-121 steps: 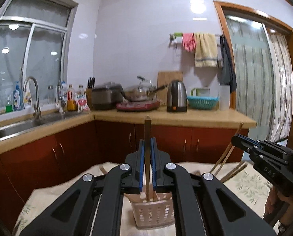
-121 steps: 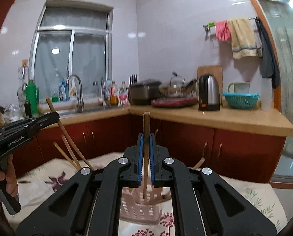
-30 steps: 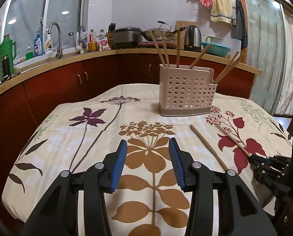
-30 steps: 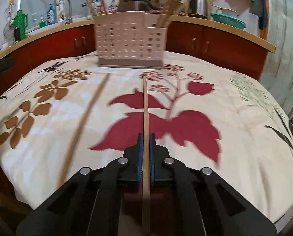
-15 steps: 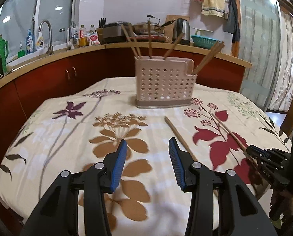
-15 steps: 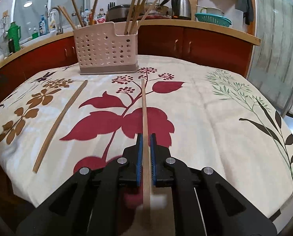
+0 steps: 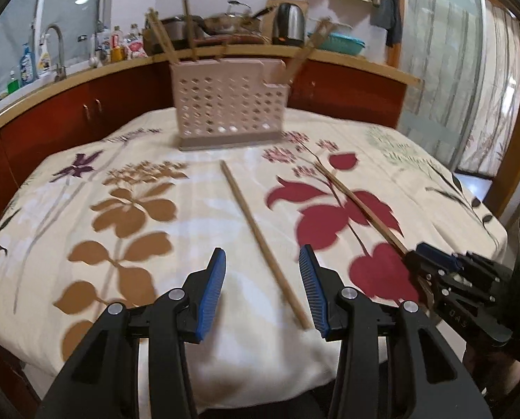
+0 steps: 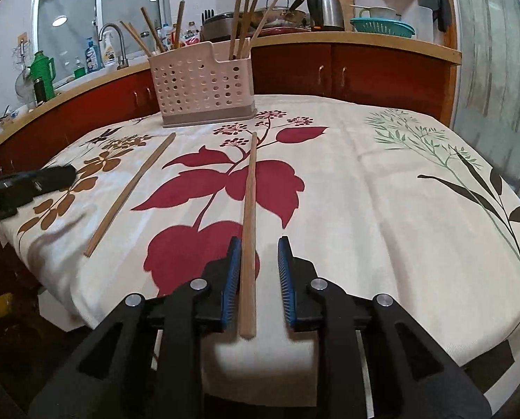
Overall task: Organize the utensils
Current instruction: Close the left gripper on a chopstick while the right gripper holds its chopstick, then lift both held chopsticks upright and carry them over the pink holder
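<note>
A pink perforated utensil holder (image 7: 228, 104) (image 8: 204, 87) stands at the far side of the table with several wooden chopsticks upright in it. Two loose chopsticks lie on the floral tablecloth. One chopstick (image 7: 246, 213) (image 8: 134, 185) reaches with its near end between the open jaws of my left gripper (image 7: 261, 255), close to the right finger and untouched. The other chopstick (image 8: 249, 209) (image 7: 357, 199) lies between the jaws of my right gripper (image 8: 260, 244) (image 7: 431, 258), which are opening; it rests beside the left pad and the right pad stands clear of it.
The floral tablecloth (image 8: 382, 181) drops over the table's near edge just under both grippers. Behind the table run red cabinets (image 8: 364, 70) and a counter with a sink tap (image 8: 115, 40), bottles, a kettle (image 8: 326, 8) and a teal basket (image 8: 382, 28).
My right gripper's jaws have parted from the chopstick they were shut on, and it now lies on the cloth. My left gripper has moved across to the other chopstick's near end.
</note>
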Demonstrator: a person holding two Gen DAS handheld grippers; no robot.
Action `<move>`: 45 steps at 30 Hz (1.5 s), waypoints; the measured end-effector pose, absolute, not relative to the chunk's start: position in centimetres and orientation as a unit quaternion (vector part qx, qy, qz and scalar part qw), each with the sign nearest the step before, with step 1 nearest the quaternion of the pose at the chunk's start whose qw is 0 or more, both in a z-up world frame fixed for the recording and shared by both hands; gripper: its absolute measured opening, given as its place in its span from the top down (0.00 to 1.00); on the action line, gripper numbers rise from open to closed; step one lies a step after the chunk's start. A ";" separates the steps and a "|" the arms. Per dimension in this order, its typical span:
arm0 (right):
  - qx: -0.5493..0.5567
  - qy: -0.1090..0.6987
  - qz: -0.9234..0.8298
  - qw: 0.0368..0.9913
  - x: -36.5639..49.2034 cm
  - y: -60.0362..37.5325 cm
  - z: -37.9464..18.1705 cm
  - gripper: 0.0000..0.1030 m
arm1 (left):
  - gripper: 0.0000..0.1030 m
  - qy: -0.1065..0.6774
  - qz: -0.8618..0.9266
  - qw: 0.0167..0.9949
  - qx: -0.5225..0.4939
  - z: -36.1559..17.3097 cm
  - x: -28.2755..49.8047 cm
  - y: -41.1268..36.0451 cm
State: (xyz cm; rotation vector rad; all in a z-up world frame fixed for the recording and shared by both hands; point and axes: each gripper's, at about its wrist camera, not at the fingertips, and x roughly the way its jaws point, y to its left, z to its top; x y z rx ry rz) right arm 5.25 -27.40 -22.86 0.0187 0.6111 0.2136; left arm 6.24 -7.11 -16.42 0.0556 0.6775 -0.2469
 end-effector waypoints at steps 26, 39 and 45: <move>0.008 0.276 0.098 0.956 4.1 -27.3 -21.3 0.92 | 0.93 0.354 -0.123 0.924 0.074 -19.6 5.2 -7.3; 0.005 0.221 0.096 0.971 3.0 -27.1 -16.7 0.94 | 0.93 0.257 -0.102 0.958 0.082 -14.3 4.0 -5.4; 0.006 0.206 0.097 0.974 2.6 -27.0 -15.1 0.94 | 0.93 0.230 -0.096 0.966 0.074 -12.5 3.5 -4.8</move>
